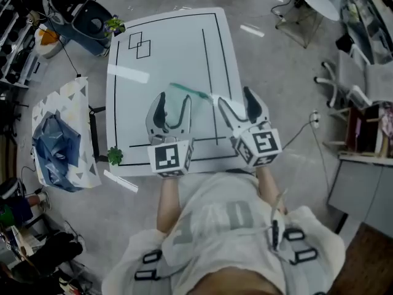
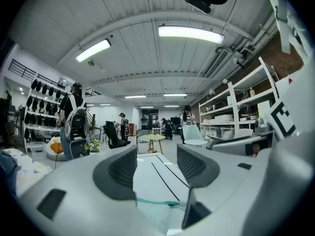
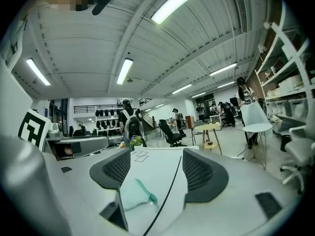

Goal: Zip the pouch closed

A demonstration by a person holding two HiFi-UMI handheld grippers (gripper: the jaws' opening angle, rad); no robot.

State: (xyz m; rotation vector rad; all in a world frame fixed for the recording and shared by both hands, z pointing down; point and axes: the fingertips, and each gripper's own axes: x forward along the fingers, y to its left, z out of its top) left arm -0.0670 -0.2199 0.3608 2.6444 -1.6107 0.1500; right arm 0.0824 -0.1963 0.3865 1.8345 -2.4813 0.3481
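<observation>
A see-through green pouch (image 1: 182,108) with a green zip edge lies flat on the white table (image 1: 166,48), near its front edge. My left gripper (image 1: 174,102) hovers over the pouch's near left part, open, with its pads touching nothing. My right gripper (image 1: 236,98) is open just right of the zip's right end, also empty. In the left gripper view the pouch (image 2: 158,214) lies low between the open jaws of the left gripper (image 2: 156,167). In the right gripper view the pouch (image 3: 131,195) sits down left of the right gripper (image 3: 156,173), by the left jaw.
Black lines (image 1: 206,54) are taped on the table. A small flower pot (image 1: 115,24) stands at its far left corner and a green plant (image 1: 115,156) at the near left corner. A patterned cloth with a blue bag (image 1: 56,139) lies left; white chairs (image 1: 353,78) stand right.
</observation>
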